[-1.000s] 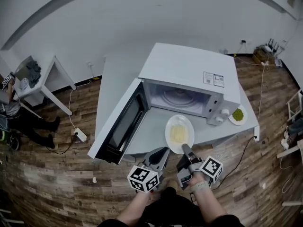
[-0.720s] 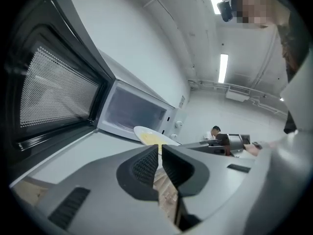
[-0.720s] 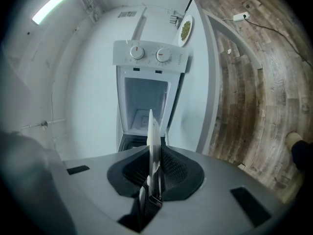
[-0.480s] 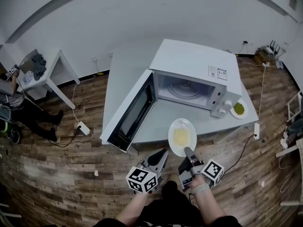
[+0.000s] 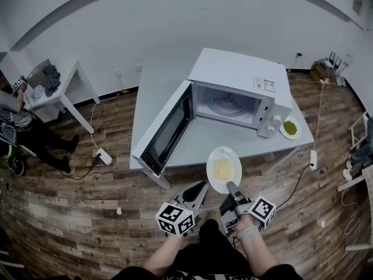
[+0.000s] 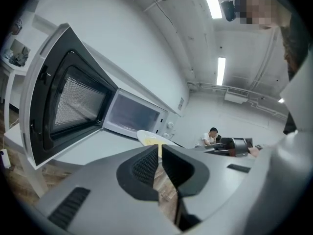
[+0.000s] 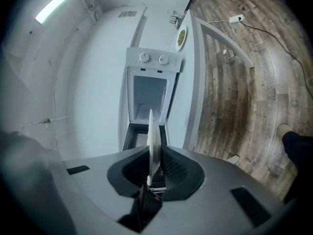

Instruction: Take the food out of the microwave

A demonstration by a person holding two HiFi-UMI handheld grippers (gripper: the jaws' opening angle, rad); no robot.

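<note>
The white microwave (image 5: 239, 77) stands on a grey table (image 5: 154, 83) with its door (image 5: 166, 136) swung open to the left and its cavity empty. My right gripper (image 5: 229, 186) is shut on the near rim of a white plate (image 5: 224, 153) of yellow food (image 5: 222, 170), held level over the table's front edge. In the right gripper view the plate (image 7: 151, 136) shows edge-on, pinched by the right gripper (image 7: 152, 153). My left gripper (image 5: 202, 186) hangs beside it, shut and empty. In the left gripper view the left gripper (image 6: 160, 148) points toward the plate (image 6: 149, 138).
A small plate of green food (image 5: 289, 128) sits on the table right of the microwave. A white side table (image 5: 64, 89) and a seated person (image 5: 17, 127) are at far left. A power strip (image 5: 105, 155) and cables lie on the wood floor.
Both grippers and the plate have drawn back from the microwave toward me. The plate went from over the table in front of the cavity to over the table's front edge.
</note>
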